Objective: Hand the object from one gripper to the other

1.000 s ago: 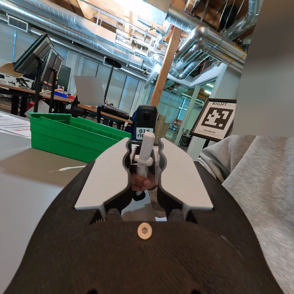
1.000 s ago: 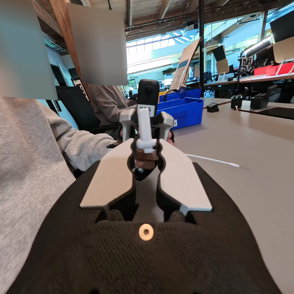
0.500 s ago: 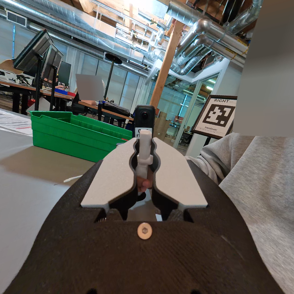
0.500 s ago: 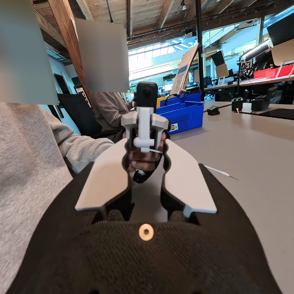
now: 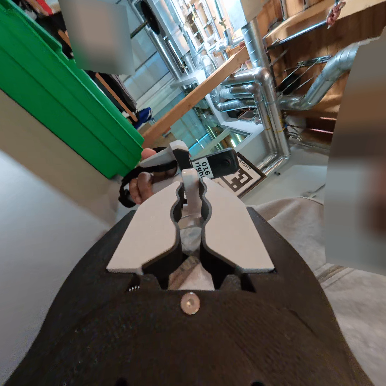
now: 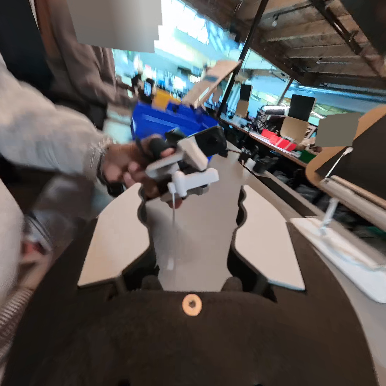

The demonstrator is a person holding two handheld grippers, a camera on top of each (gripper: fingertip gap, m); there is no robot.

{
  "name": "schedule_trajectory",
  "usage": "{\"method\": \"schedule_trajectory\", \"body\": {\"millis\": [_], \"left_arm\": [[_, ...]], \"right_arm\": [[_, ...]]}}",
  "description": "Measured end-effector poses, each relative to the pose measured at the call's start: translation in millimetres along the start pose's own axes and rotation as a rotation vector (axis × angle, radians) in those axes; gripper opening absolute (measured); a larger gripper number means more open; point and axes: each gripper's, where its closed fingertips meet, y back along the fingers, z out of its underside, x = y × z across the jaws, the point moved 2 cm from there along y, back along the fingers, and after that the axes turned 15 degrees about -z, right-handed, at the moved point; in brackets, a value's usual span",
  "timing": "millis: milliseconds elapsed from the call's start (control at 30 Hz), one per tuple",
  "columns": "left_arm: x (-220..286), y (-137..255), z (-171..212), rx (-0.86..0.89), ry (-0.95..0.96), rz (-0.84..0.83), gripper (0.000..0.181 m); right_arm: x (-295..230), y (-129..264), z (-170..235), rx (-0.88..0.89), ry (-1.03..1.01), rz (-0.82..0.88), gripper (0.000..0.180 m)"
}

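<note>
White plastic object [image 5: 192, 194], a short handle with a crosspiece, sits clamped between the fingers of the left gripper [image 5: 191, 189], with only its rounded top clear of the pads in the left wrist view. Seen from the right wrist view, the same object [image 6: 194, 180] lies tilted sideways, and a thin, motion-blurred wire hangs from its crosspiece. The right gripper [image 6: 191, 206] is spread wide and holds nothing, just beside and below the object. Behind the object, a hand [image 6: 127, 167] grips the left gripper's handle, its sleeve smeared by blur. Beyond the object are a grey table [image 6: 204, 219], a blue bin [image 6: 167, 123] and, in the left wrist view, a green bin [image 5: 62, 100] cut off by the edge.
</note>
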Motion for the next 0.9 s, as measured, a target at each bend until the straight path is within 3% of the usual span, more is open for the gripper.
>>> {"method": "schedule_trajectory", "body": {"millis": [200, 333, 900], "left_arm": [[-0.2, -8.9, 18.8, -0.154, 0.061, 0.032, 0.017], [0.5, -11.9, 23.1, -0.18, 0.064, 0.029, 0.017], [-4.4, -8.0, 10.7, -0.068, -0.026, -0.006, 0.025]], "right_arm": [[-10.8, -10.0, 8.5, -0.068, 0.026, -0.053, 0.079], [-14.2, -9.0, 9.0, -0.075, 0.018, -0.081, 0.056], [0.4, -0.5, 6.5, 0.001, -0.121, -0.017, 0.055]]}}
